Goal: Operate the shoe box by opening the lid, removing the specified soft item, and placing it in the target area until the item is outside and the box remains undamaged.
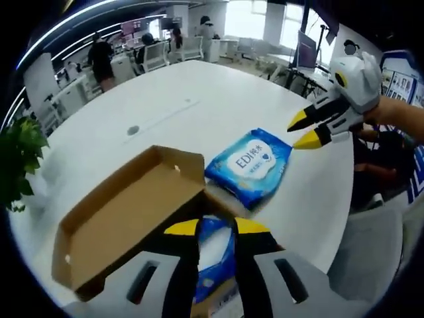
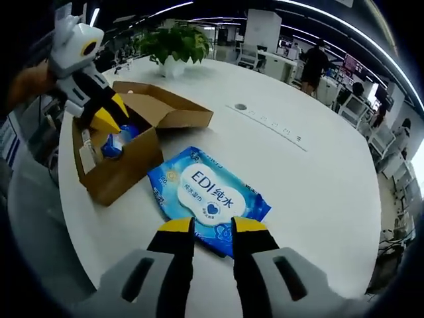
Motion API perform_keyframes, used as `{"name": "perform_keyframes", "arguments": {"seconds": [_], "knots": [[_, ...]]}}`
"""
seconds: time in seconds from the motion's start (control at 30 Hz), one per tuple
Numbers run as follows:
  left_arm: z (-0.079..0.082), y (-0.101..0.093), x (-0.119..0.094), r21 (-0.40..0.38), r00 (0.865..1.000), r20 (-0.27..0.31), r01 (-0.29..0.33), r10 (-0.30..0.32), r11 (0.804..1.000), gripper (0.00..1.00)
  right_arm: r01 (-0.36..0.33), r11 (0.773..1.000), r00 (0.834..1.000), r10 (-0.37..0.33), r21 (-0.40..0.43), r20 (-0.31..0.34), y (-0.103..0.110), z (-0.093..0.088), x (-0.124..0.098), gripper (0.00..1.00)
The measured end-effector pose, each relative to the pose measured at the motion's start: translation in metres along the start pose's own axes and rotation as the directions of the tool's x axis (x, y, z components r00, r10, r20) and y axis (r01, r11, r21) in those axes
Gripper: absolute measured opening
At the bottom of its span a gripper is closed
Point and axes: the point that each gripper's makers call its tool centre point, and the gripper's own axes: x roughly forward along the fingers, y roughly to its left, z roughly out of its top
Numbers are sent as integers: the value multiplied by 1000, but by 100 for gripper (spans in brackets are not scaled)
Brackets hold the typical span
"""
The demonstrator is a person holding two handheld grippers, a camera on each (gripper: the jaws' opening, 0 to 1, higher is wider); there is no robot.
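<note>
Left gripper (image 1: 216,227) sits low over the open shoe box (image 2: 119,173), yellow-tipped jaws a narrow gap apart around a blue packet (image 1: 213,255) inside — grip not confirmed, they look close but not clamped. One wet-wipe pack (image 2: 209,202) already lies flat on the white table (image 2: 318,172) just right of the box, lid flap (image 1: 126,212) folded out and intact, with the right gripper (image 2: 212,226) hovering at its near edge, jaws slightly apart and empty. Looks like mid-removal of a second packet — next move calls for closing gently and lifting straight up, clear of the cardboard walls.
</note>
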Motion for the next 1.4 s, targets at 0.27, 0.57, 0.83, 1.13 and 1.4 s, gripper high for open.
{"name": "perform_keyframes", "arguments": {"seconds": [0.27, 0.57, 0.83, 1.13, 1.4], "knots": [[-15, 18, -8, -5, 1000, -10, -27, 27, 1000, 17, -33, 999, 999, 33, -40, 14, 19, 13, 2, 21], [-34, 33, -7, 20, 999, -18, -44, 44, 999, 16, -75, 994, 997, 76, -74, 22, 40, 24, 8, 21], [-46, 41, -1, 51, 999, -21, -41, 42, 998, 14, -133, 984, 990, 138, -119, 40, 67, 42, 15, 22], [-51, 39, 10, 106, 1000, -11, 7, -6, 994, 13, -192, 967, 979, 201, -169, 38, 92, 55, 24, 22], [-52, 47, 19, 185, 1000, -4, -12, 13, 983, 6, -223, 953, 971, 235, -205, 33, 106, 65, 32, 22]]}}
